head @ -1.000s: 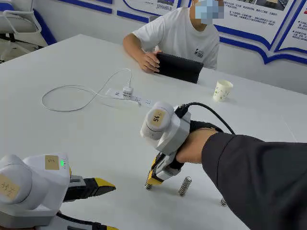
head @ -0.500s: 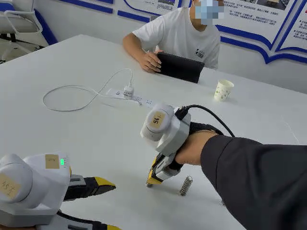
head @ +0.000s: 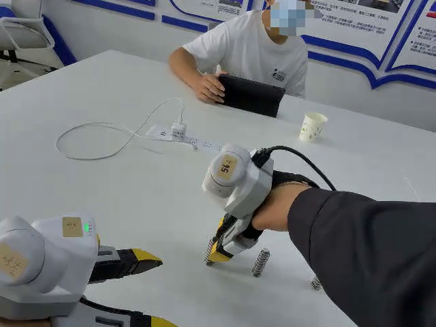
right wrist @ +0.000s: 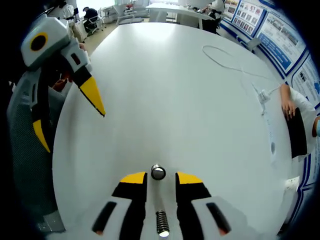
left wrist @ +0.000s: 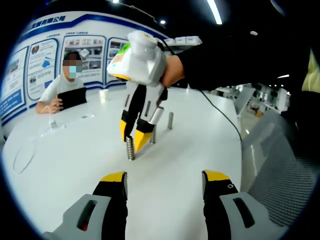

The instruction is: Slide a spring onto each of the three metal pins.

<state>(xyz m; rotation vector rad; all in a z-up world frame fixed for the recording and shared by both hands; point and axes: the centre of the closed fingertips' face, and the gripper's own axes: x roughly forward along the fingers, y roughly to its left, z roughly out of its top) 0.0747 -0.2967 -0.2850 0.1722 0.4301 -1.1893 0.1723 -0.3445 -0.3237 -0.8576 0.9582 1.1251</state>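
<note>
Three metal pins stand on the white table (head: 136, 197). The left pin carries a spring (head: 210, 250), also seen as the spring (left wrist: 130, 148). My right gripper (head: 218, 255) points down at it, and its yellow tips straddle the pin top (right wrist: 158, 173) with a narrow gap on each side, so the right gripper (right wrist: 161, 179) is slightly open. A second spring-covered pin (head: 261, 262) stands just to the right, and a third pin (head: 315, 282) sits partly behind my sleeve. My left gripper (head: 146, 289) waits at the lower left, open and holding nothing, its own jaws (left wrist: 165, 177) wide apart.
A person sits at the far side with a black tablet (head: 252, 95). A paper cup (head: 314, 127) stands to the right of it. A white power strip (head: 180, 133) and its looped cable (head: 88, 139) lie mid-table. A black cable (head: 300, 160) trails from the right gripper.
My right gripper has risen a little, so more of the left spring now shows below its tips. The left gripper has stayed put.
</note>
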